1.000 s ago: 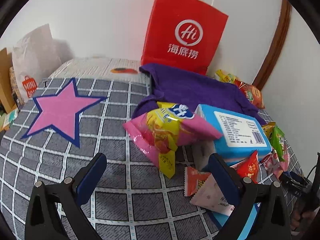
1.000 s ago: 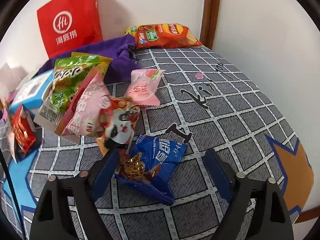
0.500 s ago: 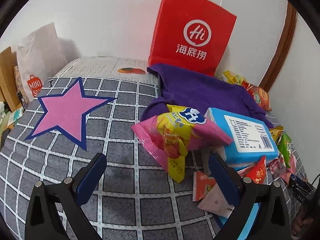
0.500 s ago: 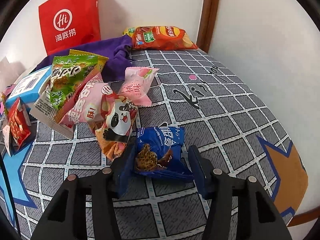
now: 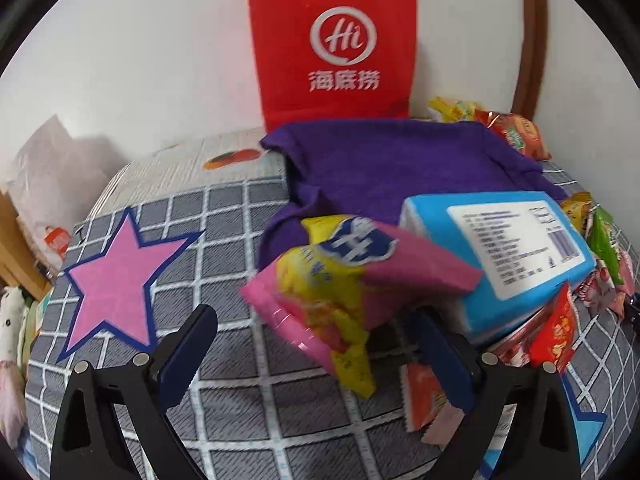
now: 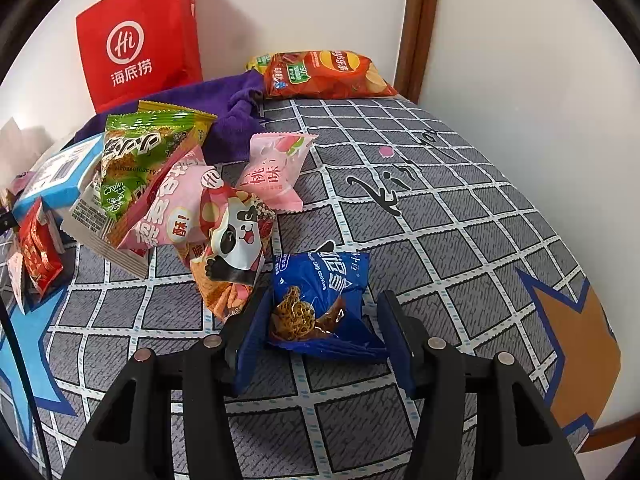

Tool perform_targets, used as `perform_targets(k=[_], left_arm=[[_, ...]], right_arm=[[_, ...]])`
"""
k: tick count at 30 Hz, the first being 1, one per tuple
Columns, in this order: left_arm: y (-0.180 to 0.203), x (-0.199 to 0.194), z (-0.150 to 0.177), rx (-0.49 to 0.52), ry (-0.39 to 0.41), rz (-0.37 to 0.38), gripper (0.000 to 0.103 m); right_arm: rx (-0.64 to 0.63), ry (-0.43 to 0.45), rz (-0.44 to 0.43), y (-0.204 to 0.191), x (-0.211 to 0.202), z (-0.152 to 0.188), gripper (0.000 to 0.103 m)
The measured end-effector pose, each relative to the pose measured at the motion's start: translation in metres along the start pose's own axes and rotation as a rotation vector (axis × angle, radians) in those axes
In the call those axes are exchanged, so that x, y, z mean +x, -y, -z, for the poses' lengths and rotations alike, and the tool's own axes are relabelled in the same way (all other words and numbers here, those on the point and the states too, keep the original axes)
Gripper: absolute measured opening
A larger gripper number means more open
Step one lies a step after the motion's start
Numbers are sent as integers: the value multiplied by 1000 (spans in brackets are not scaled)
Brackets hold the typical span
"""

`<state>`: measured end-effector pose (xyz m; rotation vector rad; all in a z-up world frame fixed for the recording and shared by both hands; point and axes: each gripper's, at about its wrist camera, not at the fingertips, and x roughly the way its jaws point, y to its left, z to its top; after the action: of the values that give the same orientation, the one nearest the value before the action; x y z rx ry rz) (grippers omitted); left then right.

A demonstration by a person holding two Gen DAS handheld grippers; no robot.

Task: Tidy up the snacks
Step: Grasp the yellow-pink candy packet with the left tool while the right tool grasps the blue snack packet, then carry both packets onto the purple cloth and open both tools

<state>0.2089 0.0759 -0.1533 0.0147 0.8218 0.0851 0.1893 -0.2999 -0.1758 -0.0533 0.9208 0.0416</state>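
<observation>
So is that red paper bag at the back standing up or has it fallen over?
Standing up. The red paper bag sits upright against the white wall, logo facing out, behind the purple cloth.

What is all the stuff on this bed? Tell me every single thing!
red paper bag: one, red, standing against the back wall
purple cloth: one, purple, in front of the bag
blue box: one, light blue, near the cloth
pink and yellow packet: one, leaning on the box
chips bag: one, red-orange, far corner
green packet: one, green, top of the pile
peach packet: one, pink, beside the pile
panda packet: one, pink and white, front of the pile
blue cookie packet: one, blue, between the right fingers
bed cover: one, grey checks with stars
left gripper: one, black, fingers open
right gripper: one, black, gripping the cookie packet
</observation>
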Motion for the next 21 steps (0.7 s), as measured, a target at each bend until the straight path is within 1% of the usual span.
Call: perform_targets(k=[1,2,3,5,6,7,8,10,12,14,17,19,21], left_arm=[[2,0,0,5,10,-6,94],[3,1,0,8,7,-8,86],[4,1,-1,11,3,0,82],[6,-2,-1,10,18,34,69],[7,-2,-1,10,22,46,65],[9,-3,0,14,22,58,58],[10,-3,0,15,24,61,53],[11,-3,1,14,20,49,49],[11,-6,1,14,28,54,45],[6,-9,2,-13,26,84,42],[-4,-14,7,-82,6,147,40],[-7,-19,9,-97,-2,163,39],[-6,-27,10,-90,4,157,38]], right_arm=[[2,0,-2,0,1,1,54],[8,1,-8,1,0,0,54],[11,1,-11,2,0,-1,54],[4,-1,-4,0,0,-2,54],[3,1,-2,0,0,-2,54],[3,3,-2,0,1,-1,54],[5,6,-5,0,1,0,54],[13,8,-15,2,1,0,54],[11,8,-13,1,0,-1,53],[5,13,-7,0,-1,0,53],[5,21,-4,0,-2,2,53],[6,34,2,0,-7,1,53],[-10,52,14,-2,-12,1,53]])
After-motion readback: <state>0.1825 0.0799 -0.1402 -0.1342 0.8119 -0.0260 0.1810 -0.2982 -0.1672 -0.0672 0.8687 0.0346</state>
